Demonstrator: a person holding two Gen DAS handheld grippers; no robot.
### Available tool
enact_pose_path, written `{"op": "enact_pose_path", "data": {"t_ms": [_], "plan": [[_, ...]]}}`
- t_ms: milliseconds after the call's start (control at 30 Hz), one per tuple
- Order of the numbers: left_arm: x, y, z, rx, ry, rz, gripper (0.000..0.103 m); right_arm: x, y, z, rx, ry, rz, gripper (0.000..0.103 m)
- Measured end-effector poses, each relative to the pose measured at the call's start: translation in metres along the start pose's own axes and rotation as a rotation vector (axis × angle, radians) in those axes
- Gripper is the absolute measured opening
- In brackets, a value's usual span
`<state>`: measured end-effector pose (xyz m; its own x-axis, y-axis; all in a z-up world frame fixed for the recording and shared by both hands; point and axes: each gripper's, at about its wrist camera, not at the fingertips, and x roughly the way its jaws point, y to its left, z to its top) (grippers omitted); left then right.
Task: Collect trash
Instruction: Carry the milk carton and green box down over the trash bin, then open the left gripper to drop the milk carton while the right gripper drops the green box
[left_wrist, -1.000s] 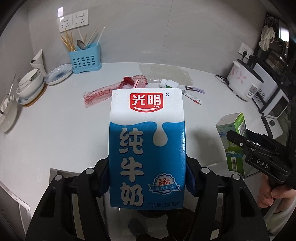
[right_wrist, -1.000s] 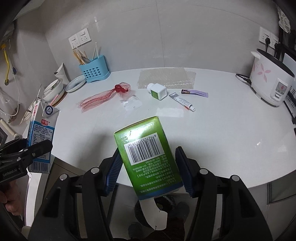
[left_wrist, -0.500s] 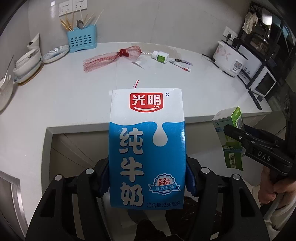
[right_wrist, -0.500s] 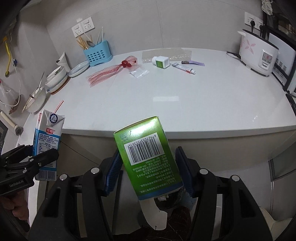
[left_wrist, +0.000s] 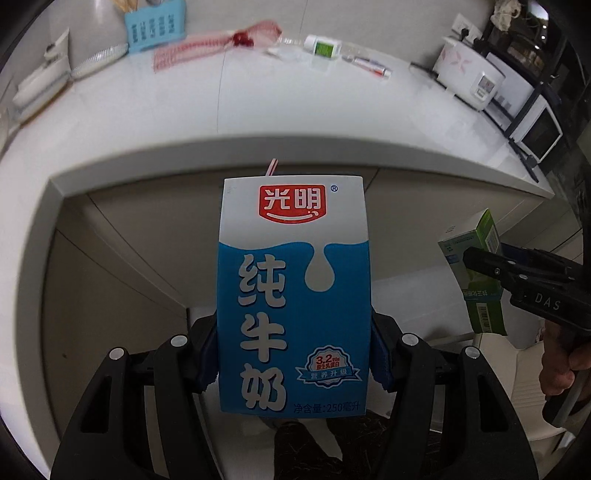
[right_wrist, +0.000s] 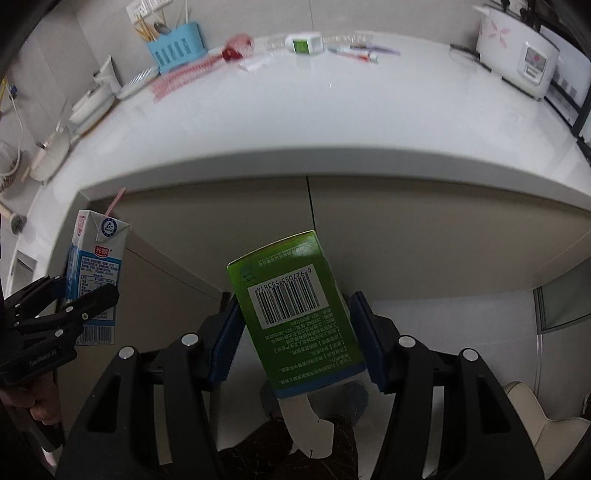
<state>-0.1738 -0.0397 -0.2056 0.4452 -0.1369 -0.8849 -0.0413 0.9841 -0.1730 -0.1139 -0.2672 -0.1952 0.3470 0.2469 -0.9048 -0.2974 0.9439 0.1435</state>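
Observation:
My left gripper (left_wrist: 293, 354) is shut on a blue and white milk carton (left_wrist: 293, 295) with a pink straw, held upright below the white counter's edge (left_wrist: 221, 155). My right gripper (right_wrist: 295, 343) is shut on a green box (right_wrist: 291, 306) with a barcode, tilted, its white bottom flap hanging open. The right wrist view has the milk carton (right_wrist: 96, 266) at the left, and the left wrist view has the green box (left_wrist: 476, 273) at the right. More trash lies far back on the counter: a red mesh bag (left_wrist: 207, 46), a small white bottle (left_wrist: 321, 46) and a tube (left_wrist: 369, 66).
Cabinet doors (right_wrist: 369, 236) stand under the counter. A blue utensil holder (right_wrist: 177, 51), plates and bowls (right_wrist: 92, 99) sit at the back left, a rice cooker (right_wrist: 517, 55) at the right. Something dark lies on the floor below the grippers (right_wrist: 288, 450). A hand (left_wrist: 557, 369) holds the right gripper's handle.
Both grippers sank from above the counter to below its front edge and tipped further down, each keeping its carton. The counter items now sit high in both views.

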Motion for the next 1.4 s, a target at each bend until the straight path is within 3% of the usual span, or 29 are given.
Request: {"op": "enact_pose_path", "data": {"t_ms": [200, 500, 833, 1100, 1400], "plan": [[0.062, -0.004, -0.032, 0.015, 0.052, -0.018, 0.062, 0.062, -0.022, -0.022, 0.014, 0.06, 0.006, 0.055], [0.194, -0.01, -0.085, 0.017, 0.179, -0.032, 0.062, 0.164, -0.036, -0.066, -0.037, 0.135, 0.039, 0.055], [0.329, -0.003, -0.119, 0.031, 0.273, -0.023, 0.062, 0.261, -0.056, -0.105, -0.027, 0.214, -0.001, 0.055], [0.353, -0.017, -0.125, 0.043, 0.293, -0.026, 0.063, 0.27, -0.062, -0.114, -0.005, 0.239, -0.007, 0.055], [0.341, -0.021, -0.122, -0.008, 0.263, -0.016, 0.089, 0.271, -0.062, -0.107, -0.021, 0.222, 0.006, 0.055]]}}
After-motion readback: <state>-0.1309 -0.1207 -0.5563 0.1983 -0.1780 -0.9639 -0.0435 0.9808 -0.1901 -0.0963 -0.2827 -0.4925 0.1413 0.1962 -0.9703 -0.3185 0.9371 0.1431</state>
